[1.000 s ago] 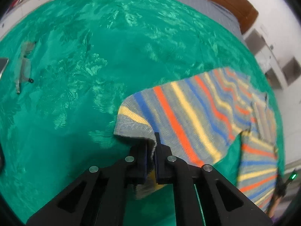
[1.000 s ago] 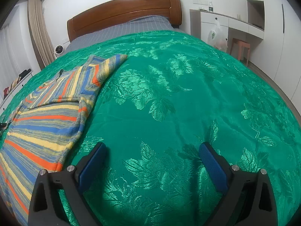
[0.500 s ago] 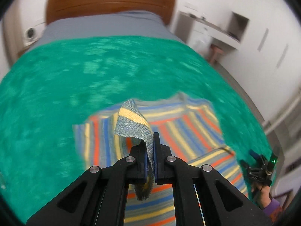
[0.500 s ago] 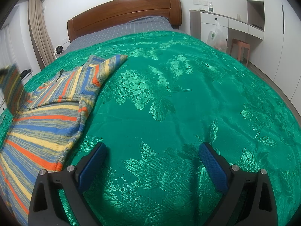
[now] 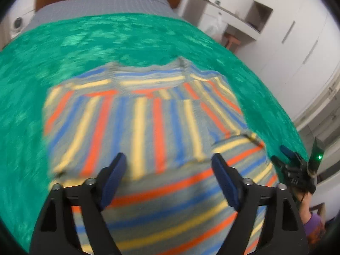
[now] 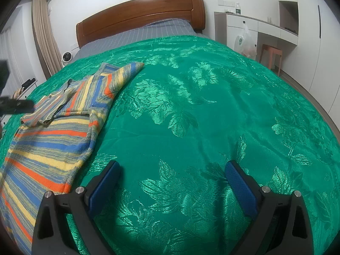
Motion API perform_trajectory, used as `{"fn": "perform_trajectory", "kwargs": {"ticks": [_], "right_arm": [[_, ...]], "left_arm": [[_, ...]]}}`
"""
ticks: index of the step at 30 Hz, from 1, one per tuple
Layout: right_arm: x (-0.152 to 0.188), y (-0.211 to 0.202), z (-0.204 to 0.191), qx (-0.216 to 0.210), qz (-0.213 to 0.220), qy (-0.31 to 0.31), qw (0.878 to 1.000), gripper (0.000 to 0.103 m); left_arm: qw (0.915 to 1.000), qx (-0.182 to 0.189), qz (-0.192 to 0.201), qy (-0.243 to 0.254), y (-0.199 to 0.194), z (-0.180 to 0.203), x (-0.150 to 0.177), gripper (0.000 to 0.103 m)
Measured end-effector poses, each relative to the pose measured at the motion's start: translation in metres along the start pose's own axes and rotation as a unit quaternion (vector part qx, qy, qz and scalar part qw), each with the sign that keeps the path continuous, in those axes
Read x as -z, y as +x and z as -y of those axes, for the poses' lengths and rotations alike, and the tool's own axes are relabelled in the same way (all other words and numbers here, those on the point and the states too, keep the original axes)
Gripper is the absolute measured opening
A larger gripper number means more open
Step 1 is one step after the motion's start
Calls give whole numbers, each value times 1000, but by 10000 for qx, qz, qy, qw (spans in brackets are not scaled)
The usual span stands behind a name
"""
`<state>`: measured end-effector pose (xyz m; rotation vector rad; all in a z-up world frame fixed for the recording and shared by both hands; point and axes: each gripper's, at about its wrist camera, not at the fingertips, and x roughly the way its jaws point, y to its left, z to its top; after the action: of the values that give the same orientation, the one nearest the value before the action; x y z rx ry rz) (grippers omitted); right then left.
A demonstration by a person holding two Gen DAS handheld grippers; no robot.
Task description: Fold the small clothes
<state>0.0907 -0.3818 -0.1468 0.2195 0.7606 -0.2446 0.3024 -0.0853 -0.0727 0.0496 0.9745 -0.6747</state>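
On one green bedspread lies one striped sweater; left claw opening, right claw wide, both empty.

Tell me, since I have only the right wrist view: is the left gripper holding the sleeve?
Observer: No. The left gripper has its jaws opening, with nothing between the pads.
Operator: Where is the sleeve?
Observer: The sleeve lies flat across the chest of the striped sweater, its stripes crosswise to the body's.
Operator: Can you see my right gripper there?
Observer: Yes. The right gripper sits just off the sweater's right edge, with a green light lit on it.
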Motion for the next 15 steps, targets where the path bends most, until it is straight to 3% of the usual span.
{"fn": "perform_trajectory", "kwargs": {"ticks": [7, 10, 15], "right_arm": [[-1, -1, 1, -9, 7, 7, 10000, 98], [-2, -1, 1, -10, -8, 3, 10000, 98], [-3, -4, 5, -162, 11, 97, 9998, 98]], "left_arm": [[9900, -1396, -184, -74, -42, -53, 94, 93], [9889, -1452, -102, -292, -59, -58, 134, 93], [9878, -1496, 256, -335, -92, -46, 168, 93]]}}
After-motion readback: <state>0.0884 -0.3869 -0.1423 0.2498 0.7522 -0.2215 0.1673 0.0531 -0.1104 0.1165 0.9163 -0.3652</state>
